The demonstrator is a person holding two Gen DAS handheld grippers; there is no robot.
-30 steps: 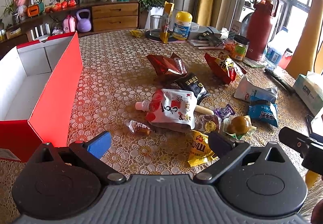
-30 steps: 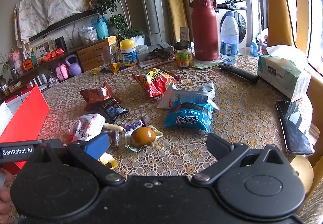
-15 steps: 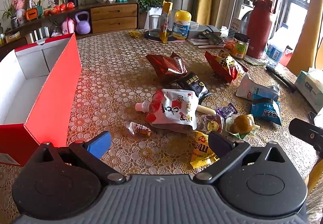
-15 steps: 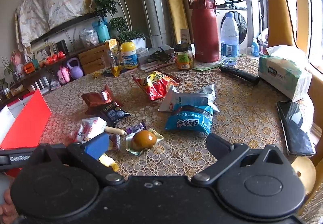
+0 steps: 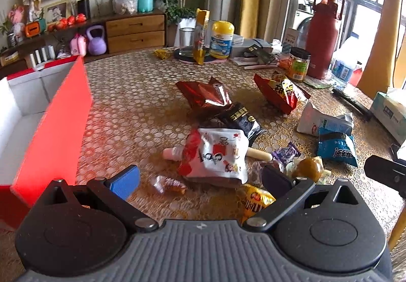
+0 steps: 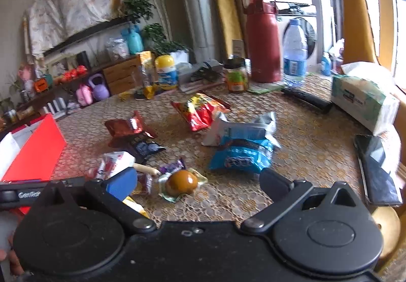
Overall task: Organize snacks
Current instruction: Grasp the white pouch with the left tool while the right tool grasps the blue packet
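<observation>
Snack packs lie scattered on the lace-covered table. A white and red pouch (image 5: 215,155) sits just ahead of my open left gripper (image 5: 200,179), which hovers over a small wrapped candy (image 5: 168,184) and a yellow packet (image 5: 255,202). Behind them lie a black pack (image 5: 239,119), a dark red foil bag (image 5: 203,94) and a red chip bag (image 5: 279,94). My right gripper (image 6: 198,180) is open above a packed brown egg (image 6: 181,181); a blue bag (image 6: 241,155) and a white bag (image 6: 241,127) lie beyond. An open red box (image 5: 50,124) stands at the left.
A red flask (image 6: 261,38), water bottle (image 6: 294,53), jar (image 6: 237,76) and yellow-lidded tub (image 6: 166,73) stand at the table's back. A tissue pack (image 6: 362,101), remote (image 6: 307,100) and phone (image 6: 378,170) lie at the right. The left gripper's body (image 6: 25,193) shows at the right wrist view's left edge.
Both grippers have moved forward and lower toward the snack pile; the pouch and the egg appear closer. Both stay open and hold nothing.
</observation>
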